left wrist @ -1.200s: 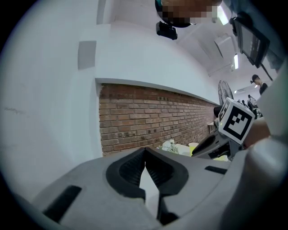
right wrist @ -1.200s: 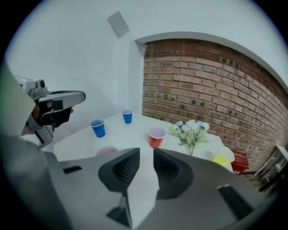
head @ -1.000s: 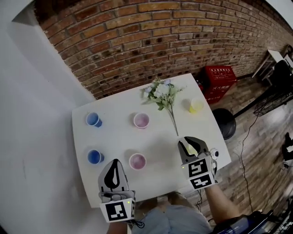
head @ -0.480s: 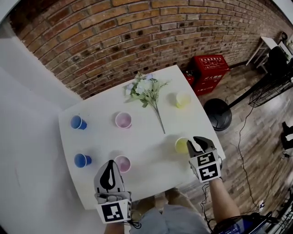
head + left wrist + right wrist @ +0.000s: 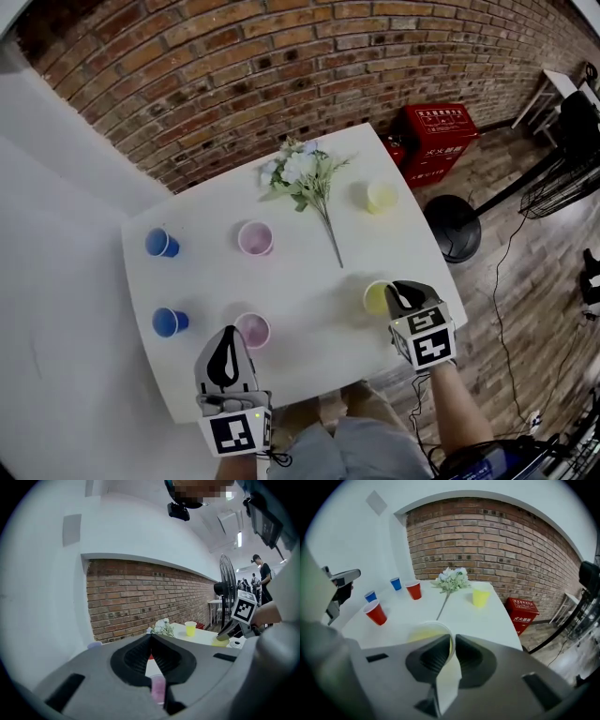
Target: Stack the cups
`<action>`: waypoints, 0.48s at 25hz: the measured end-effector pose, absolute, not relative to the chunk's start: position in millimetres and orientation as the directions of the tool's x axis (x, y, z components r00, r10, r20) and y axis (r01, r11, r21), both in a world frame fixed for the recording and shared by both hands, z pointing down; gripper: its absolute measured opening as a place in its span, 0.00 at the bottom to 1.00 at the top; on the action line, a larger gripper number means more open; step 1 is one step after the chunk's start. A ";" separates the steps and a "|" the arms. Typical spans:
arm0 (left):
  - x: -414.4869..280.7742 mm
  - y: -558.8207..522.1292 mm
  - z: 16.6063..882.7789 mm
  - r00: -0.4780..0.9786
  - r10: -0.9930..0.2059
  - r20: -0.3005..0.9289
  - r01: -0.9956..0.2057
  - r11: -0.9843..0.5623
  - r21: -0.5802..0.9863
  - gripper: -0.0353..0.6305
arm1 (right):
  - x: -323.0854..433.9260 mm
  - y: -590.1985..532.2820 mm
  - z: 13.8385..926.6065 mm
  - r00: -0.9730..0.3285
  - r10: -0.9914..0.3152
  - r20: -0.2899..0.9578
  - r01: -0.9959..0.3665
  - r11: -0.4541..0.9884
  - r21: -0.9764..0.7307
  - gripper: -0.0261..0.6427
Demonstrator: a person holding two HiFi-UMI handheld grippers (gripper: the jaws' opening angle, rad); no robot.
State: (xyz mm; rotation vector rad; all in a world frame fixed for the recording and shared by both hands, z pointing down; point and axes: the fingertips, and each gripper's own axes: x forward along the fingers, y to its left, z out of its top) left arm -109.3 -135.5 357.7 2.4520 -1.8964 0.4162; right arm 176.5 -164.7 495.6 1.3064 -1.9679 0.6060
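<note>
Six cups stand on the white table point(image 5: 300, 281): two blue point(image 5: 161, 243) point(image 5: 169, 322), two pink point(image 5: 254, 238) point(image 5: 252, 330), and two yellow. My right gripper point(image 5: 403, 296) point(image 5: 453, 641) has just been closing and is shut on the rim wall of the near yellow cup point(image 5: 377, 298) point(image 5: 425, 632), which is upright near the table's right front edge. The far yellow cup point(image 5: 381, 197) point(image 5: 480, 597) stands at the back right. My left gripper point(image 5: 226, 357) point(image 5: 151, 637) hovers at the front edge, just short of the near pink cup point(image 5: 158, 688), jaws together and holding nothing.
A bunch of white flowers point(image 5: 305, 176) point(image 5: 451, 579) lies at the table's back middle, its stem pointing toward the near yellow cup. A red crate point(image 5: 439, 131) and a black round fan base point(image 5: 453, 228) sit on the wood floor right of the table. A brick wall stands behind.
My right gripper has dropped onto the near yellow cup's rim and its jaws have closed on the cup wall. The left gripper has sunk a little and otherwise kept its place.
</note>
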 end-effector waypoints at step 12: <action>-142.2 -128.8 358.1 0.178 -0.959 0.221 -0.969 -0.210 -0.131 0.07 | 104.0 -172.2 496.2 -0.359 -0.543 0.759 -0.878 0.473 -0.077 0.10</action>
